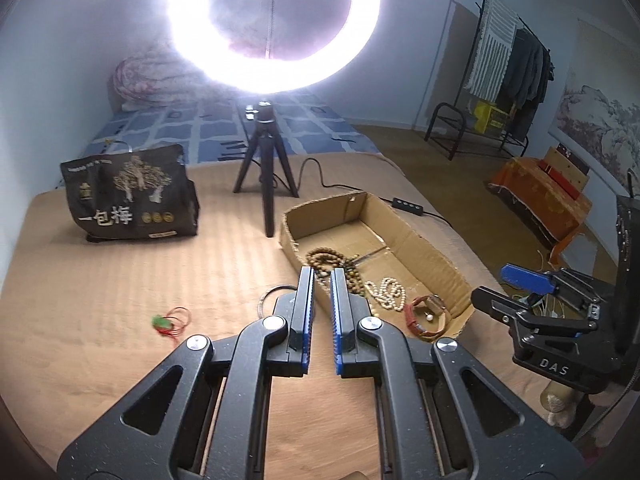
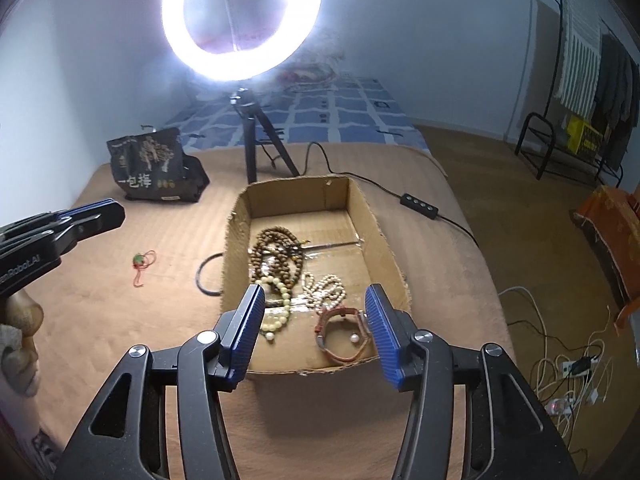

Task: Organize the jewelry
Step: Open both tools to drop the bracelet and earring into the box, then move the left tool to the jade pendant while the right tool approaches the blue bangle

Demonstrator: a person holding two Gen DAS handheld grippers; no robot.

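The shallow brown cardboard tray [image 2: 362,208] lies on the tan bed cover [image 2: 120,320], in front of the black tripod with the bright ring light [image 2: 242,20]; it already holds most of the jewelry, so I judge the sorting is far along. Inside it are the long string of dark wooden beads [image 2: 276,252], the pale yellow-green bead strand [image 2: 280,300], the small white pearl bracelet [image 2: 326,290] and the reddish leather-strap watch [image 2: 340,334], which has a small white pearl [image 2: 354,338] lying inside its loop; they lie close, some touching, probably because each was simply dropped in.

Two pieces are not yet in the tray: the thin dark bangle ring [image 2: 206,274] lies on the cover just beside the left wall of the tray, and the green pendant on a thin red cord [image 2: 141,262] lies well apart to the left.

The left gripper [image 1: 322,276] hangs above the near left corner of the tray with its blue-padded jaws nearly pressed together, only a narrow gap between them, and I see nothing between them; the bangle is close under it, so it seems the likely next thing to take. The right gripper [image 2: 316,296] is spread wide and holds nothing, hovering above the near end of the tray, over the watch.

The black snack bag with a tree picture [image 2: 154,168] stands further back on the bed.
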